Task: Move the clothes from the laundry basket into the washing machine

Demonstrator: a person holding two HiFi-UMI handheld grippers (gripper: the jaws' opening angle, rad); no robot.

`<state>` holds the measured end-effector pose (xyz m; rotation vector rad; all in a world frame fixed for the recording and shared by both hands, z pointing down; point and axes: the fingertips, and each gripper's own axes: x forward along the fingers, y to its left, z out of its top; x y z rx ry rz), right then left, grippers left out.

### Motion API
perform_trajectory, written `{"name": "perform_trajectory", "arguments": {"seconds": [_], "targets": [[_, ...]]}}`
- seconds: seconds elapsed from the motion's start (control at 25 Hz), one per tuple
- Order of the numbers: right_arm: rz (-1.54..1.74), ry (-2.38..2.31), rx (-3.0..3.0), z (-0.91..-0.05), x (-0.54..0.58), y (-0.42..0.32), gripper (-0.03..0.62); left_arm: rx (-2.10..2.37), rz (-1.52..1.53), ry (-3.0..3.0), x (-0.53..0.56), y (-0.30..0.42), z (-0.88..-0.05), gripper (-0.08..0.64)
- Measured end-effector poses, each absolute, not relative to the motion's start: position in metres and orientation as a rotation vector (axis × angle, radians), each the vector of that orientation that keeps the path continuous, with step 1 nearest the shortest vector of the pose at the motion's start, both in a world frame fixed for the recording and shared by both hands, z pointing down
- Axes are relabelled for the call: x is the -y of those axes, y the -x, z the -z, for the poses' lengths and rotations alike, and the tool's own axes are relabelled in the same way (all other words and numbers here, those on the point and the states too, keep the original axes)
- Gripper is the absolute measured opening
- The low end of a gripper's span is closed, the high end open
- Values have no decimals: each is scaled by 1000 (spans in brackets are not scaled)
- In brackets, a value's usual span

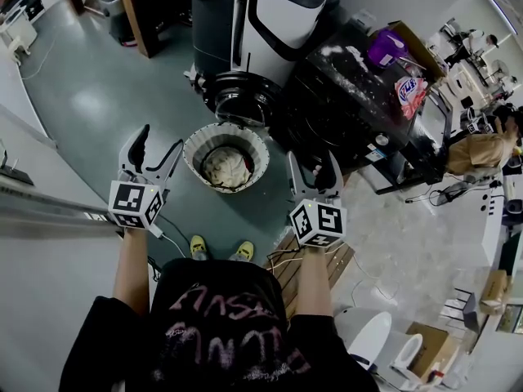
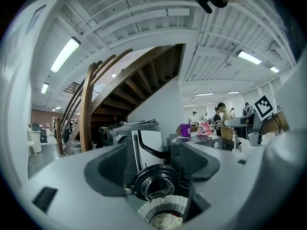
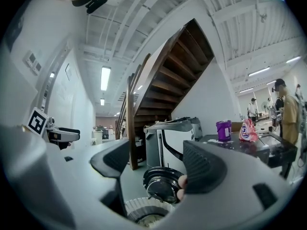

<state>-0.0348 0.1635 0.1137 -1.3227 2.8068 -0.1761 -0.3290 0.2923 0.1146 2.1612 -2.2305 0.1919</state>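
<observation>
Basket (image 1: 190, 154), round, ribbed white plastic, crumpled cream cloth (image 1: 226, 167) inside; left tongs (image 1: 161, 140) and right tongs (image 1: 314, 167) wide apart, empty

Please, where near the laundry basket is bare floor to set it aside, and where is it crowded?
Bare: the grey floor left of the laundry basket, up to the wooden post. Crowded: the washing machine door almost meets the basket's far rim, and the dark table stands close on its right.
</observation>
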Motion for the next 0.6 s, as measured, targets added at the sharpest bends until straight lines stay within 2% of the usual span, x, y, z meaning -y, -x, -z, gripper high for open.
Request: {"name": "perform_trajectory", "arguments": {"seconds": [0.6], "targets": [[242,1198,-2844,-133,-117,0,345,2257,-267,-2135,-253,276,-114,345]]}}
